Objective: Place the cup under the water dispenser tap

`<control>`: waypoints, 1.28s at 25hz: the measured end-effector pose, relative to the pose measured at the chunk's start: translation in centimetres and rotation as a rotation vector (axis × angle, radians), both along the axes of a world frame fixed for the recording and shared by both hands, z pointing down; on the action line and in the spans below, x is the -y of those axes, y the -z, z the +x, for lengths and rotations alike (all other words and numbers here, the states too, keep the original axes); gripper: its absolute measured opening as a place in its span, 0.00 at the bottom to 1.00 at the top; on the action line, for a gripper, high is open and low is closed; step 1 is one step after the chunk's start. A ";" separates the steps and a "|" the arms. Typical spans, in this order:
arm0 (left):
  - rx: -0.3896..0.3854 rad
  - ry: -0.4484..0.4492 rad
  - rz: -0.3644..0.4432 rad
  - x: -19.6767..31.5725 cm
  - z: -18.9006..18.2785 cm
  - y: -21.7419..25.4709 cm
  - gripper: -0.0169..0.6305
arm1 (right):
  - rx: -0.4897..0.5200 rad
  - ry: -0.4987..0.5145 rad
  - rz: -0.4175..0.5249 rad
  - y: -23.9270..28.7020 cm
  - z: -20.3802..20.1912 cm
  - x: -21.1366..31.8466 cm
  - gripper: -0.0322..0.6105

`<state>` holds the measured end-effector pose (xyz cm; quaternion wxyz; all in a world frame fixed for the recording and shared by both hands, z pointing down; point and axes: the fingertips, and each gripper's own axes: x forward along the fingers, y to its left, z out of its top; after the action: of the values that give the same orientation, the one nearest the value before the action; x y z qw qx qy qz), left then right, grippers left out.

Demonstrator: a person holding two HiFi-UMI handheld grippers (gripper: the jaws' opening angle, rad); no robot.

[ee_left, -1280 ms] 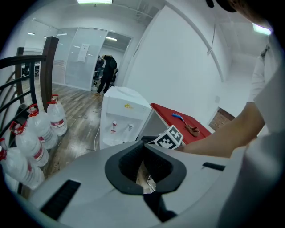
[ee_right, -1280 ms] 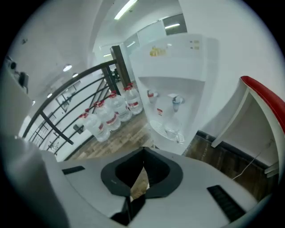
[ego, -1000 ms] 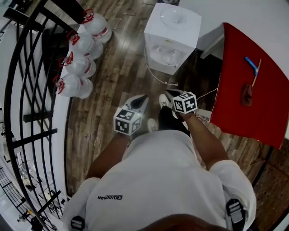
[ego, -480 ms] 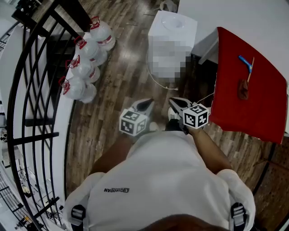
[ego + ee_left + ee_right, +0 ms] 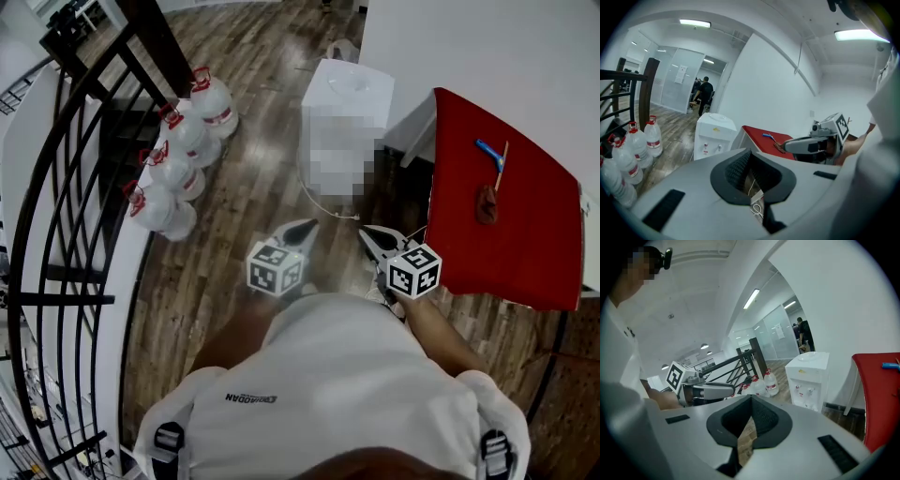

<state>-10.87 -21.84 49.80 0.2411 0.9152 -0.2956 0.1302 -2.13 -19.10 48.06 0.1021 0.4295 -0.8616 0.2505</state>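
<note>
No cup shows in any view. The white water dispenser (image 5: 347,86) stands on the wood floor by the wall, ahead of both grippers; its taps (image 5: 707,149) face me and nothing stands beneath them. My left gripper (image 5: 305,227) is held at waist height, pointing at the dispenser, jaws shut and empty. My right gripper (image 5: 368,232) hangs beside it, close to the red table, also shut with nothing in it. Each gripper view shows the other gripper and the dispenser (image 5: 808,376) well beyond the jaws.
A red table (image 5: 525,225) stands at the right with a blue tool (image 5: 488,150) and a brown item (image 5: 486,200) on it. Several water bottles (image 5: 178,150) line a black railing (image 5: 66,187) at the left. A cable (image 5: 323,202) lies before the dispenser.
In the head view the dispenser has slid up the frame and looks smaller. The right gripper has drifted right, toward the red table. Both grippers remain shut.
</note>
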 end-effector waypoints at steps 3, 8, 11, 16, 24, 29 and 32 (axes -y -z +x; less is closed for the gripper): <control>-0.017 0.015 0.010 -1.3 0.8 1.1 0.02 | -0.040 0.016 0.060 1.5 0.8 -2.1 0.08; -0.031 0.038 0.018 -4.4 2.5 1.9 0.02 | -0.015 0.003 0.050 1.9 2.9 -6.3 0.08; -0.023 0.043 0.013 -6.8 3.6 2.0 0.02 | 0.029 -0.023 0.019 1.5 4.5 -8.8 0.08; -0.008 0.045 0.007 -10.8 4.9 1.8 0.02 | 0.039 -0.031 0.012 1.2 6.2 -12.7 0.08; 0.020 0.033 -0.010 -15.5 6.7 1.0 0.02 | 0.043 -0.019 0.003 0.4 7.7 -16.8 0.08; 0.030 0.038 -0.005 -17.1 7.3 1.3 0.02 | 0.043 -0.011 -0.007 0.0 8.5 -18.3 0.08; 0.026 0.049 -0.007 -17.7 7.5 1.3 0.02 | 0.035 0.002 -0.002 -0.2 8.6 -18.7 0.08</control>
<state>-3.35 -4.10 48.49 0.2438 0.9049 -0.3207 0.1373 6.46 -0.43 48.21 0.0877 0.4242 -0.8634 0.2589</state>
